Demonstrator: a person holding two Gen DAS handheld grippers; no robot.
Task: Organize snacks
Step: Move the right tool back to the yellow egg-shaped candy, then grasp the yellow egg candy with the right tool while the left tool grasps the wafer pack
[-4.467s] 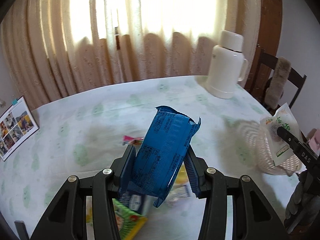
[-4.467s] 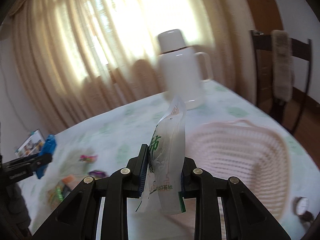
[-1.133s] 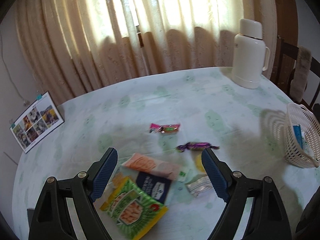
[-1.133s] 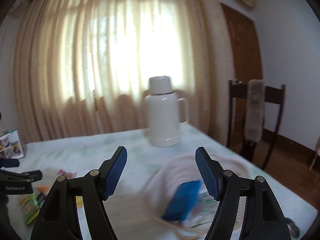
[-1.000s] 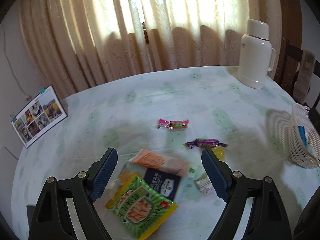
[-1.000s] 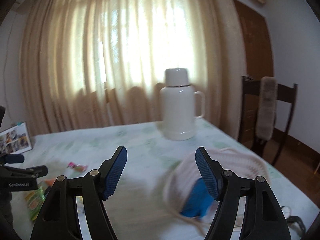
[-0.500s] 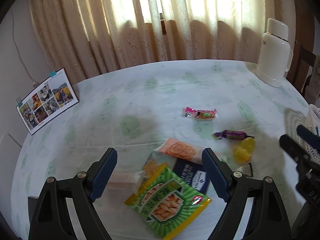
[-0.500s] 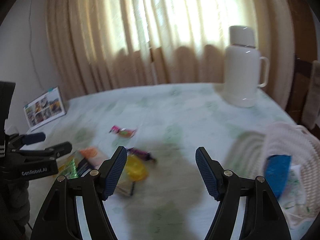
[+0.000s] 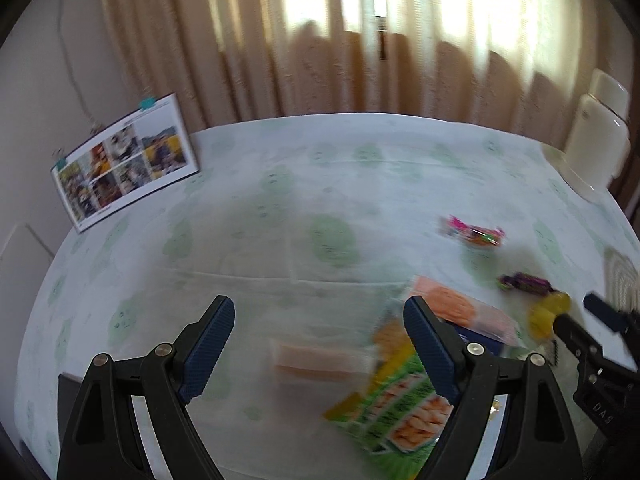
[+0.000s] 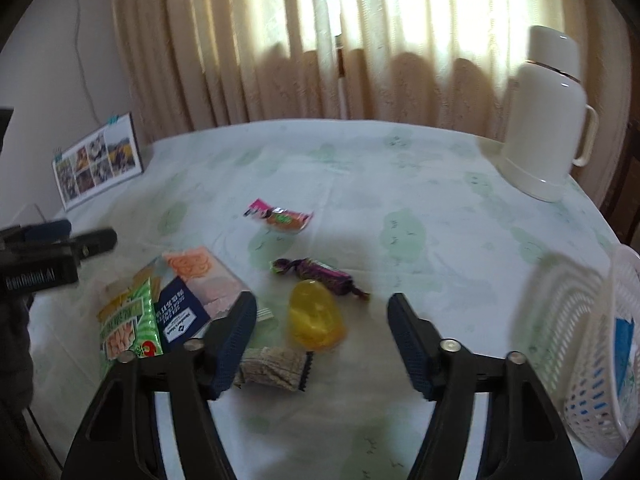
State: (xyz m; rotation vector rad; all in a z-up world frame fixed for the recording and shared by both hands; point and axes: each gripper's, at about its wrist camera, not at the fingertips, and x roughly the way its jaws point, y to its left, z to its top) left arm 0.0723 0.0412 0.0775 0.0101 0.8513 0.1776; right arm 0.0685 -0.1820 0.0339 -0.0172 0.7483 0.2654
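Left gripper (image 9: 316, 334) spread, empty. Right gripper (image 10: 322, 330), jaws just narrowing, empty, above glossy yellow oval jelly cup (image 10: 316, 320); crinkled purple twist-wrapped candy (image 10: 318, 274) just behind it.

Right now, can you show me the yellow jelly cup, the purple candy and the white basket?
yellow jelly cup (image 10: 316, 322), right wrist view, middle of its body.
purple candy (image 10: 320, 273), right wrist view, middle of its wrapper.
white basket (image 10: 576, 344), right wrist view, its latticed side wall.

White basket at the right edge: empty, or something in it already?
Not empty: through the white basket wall, a blue packet shows inside.
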